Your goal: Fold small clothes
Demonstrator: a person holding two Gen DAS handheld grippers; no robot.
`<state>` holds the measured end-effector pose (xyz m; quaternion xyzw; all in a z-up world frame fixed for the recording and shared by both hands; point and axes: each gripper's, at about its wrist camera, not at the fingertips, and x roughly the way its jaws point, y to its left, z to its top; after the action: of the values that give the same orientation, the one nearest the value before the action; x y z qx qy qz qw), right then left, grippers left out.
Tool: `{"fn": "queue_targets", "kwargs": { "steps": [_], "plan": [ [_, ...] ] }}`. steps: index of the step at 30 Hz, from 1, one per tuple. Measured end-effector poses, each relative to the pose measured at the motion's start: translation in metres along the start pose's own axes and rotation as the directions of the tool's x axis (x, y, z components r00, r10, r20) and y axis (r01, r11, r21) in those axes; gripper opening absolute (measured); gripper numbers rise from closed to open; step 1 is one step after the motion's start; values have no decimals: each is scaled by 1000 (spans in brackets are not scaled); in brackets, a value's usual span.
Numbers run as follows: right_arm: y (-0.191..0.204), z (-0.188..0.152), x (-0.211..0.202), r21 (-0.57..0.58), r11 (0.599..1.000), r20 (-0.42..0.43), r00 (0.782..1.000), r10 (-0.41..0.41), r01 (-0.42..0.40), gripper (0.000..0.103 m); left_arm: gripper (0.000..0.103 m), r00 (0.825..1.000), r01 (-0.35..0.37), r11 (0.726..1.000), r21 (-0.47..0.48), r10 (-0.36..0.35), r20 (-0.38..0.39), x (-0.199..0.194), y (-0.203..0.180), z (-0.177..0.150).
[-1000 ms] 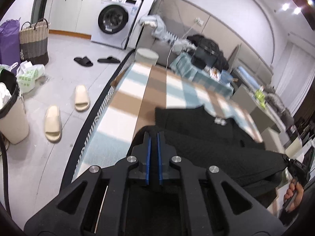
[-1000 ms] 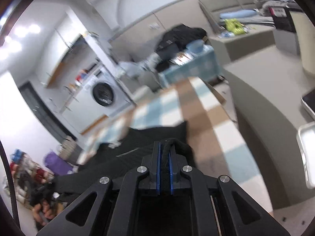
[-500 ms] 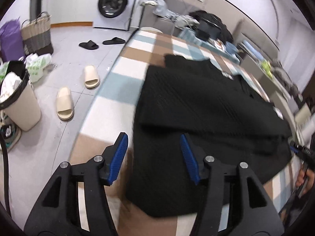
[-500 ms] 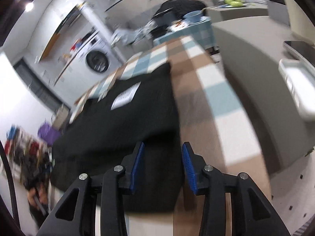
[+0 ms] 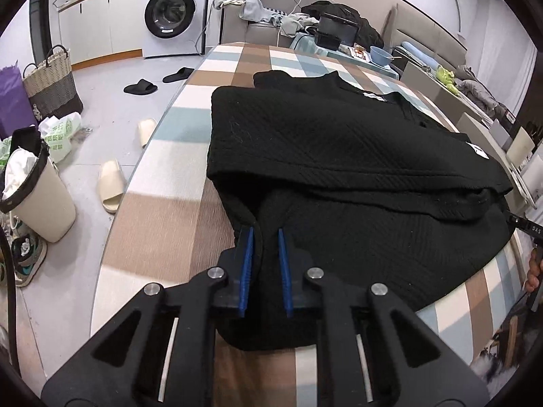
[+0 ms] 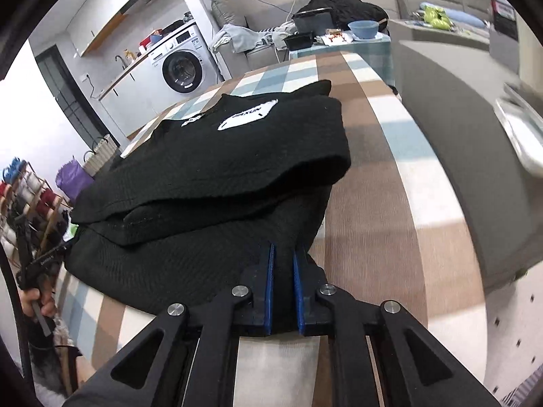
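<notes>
A black top (image 5: 339,142) lies on the checked worktop (image 5: 163,210), with its far part folded over the near part. The left gripper (image 5: 264,237) is closing its blue fingers (image 5: 247,264) on the near left edge of the cloth. The right gripper (image 6: 282,254) is closing on the near right edge, cloth between its fingers (image 6: 269,288).

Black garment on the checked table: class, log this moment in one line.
stage: second fold starting | garment: folded once | left gripper: closing on near hem | right gripper: closing on near hem
</notes>
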<state>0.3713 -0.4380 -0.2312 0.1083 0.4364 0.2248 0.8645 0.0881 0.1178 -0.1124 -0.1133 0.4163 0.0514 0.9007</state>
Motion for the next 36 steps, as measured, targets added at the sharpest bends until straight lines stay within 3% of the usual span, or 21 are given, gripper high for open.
{"fn": "queue_targets", "kwargs": {
  "steps": [4,7,8,9,11,14,17,20,23,27,30,33,36],
  "plan": [
    [-10,-2,-9,74,997,-12,999,39,-38,14,20,1000,19,999,-40,-19,-9,-14,6,-5],
    [-23,7,-25,178,980,60,995,82,-91,16,30,999,42,991,-129,-40,23,-28,19,1],
    [-24,10,-32,178,978,92,992,90,-106,25,36,998,47,989,-142,-41,46,-34,22,2],
    [-22,13,-36,176,977,108,989,103,-121,42,48,996,62,986,-155,-50,77,-41,24,4],
    [-17,15,-37,169,968,119,979,164,-183,52,67,992,90,983,-161,-74,101,-47,23,6],
    [-10,19,-20,164,965,81,978,193,-204,52,67,989,135,981,-137,-126,74,-44,12,7],
    [-12,21,0,216,952,40,976,214,-217,52,67,978,205,970,-133,-201,49,-37,-1,7],
    [-19,26,19,297,930,-5,974,227,-215,52,67,975,220,969,-112,-220,8,-29,-14,5],
    [-27,33,29,380,886,35,961,274,-267,54,67,976,216,970,-111,-218,-2,-23,-18,3],
    [-31,49,36,396,855,108,942,319,-335,53,67,977,209,971,-113,-212,-19,-14,-20,2],
    [-20,60,24,343,852,181,918,353,-396,53,67,978,205,974,-98,-207,-20,-14,-23,2],
    [-11,64,20,300,857,191,907,376,-419,53,68,978,205,974,-100,-208,-22,-11,-24,2],
    [-8,62,25,304,880,140,931,337,-364,53,68,978,204,974,-101,-207,-24,-10,-23,2]
  ]
}}
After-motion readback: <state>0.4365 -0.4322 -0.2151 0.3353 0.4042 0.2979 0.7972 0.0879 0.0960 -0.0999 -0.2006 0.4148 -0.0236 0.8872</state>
